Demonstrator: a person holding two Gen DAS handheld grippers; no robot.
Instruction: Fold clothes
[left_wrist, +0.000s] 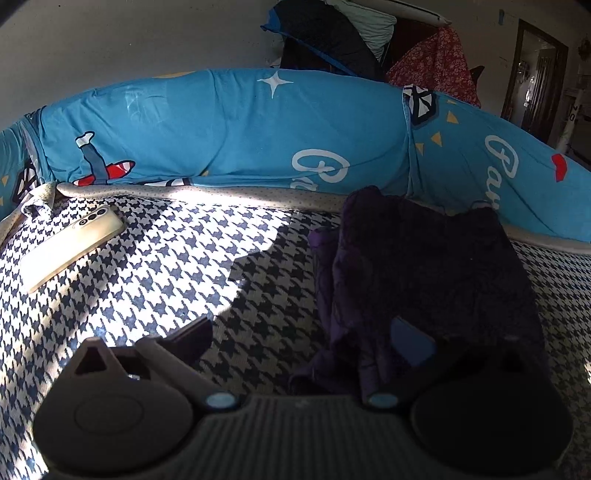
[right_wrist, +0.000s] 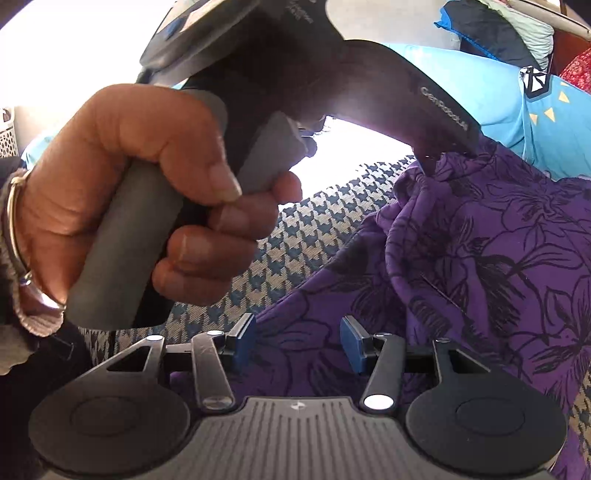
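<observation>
My left gripper gapes wide beside the purple garment; right gripper spread open above it

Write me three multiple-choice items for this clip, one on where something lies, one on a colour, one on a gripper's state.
1. Where does the phone lie on the checked bedspread, seen from the left wrist?
A. far left, in the sunlight
B. on the purple garment
C. between the gripper's fingers

2. What colour is the garment with the dark flower print?
A. red
B. purple
C. white

3. How is the right gripper?
A. shut on the phone
B. shut on the pillow
C. open over the garment

Answers: 1 A, it rests on the sunlit cover at the left; 2 B, the right wrist view shows purple cloth; 3 C, its blue pads stand apart with cloth beyond them.
</observation>
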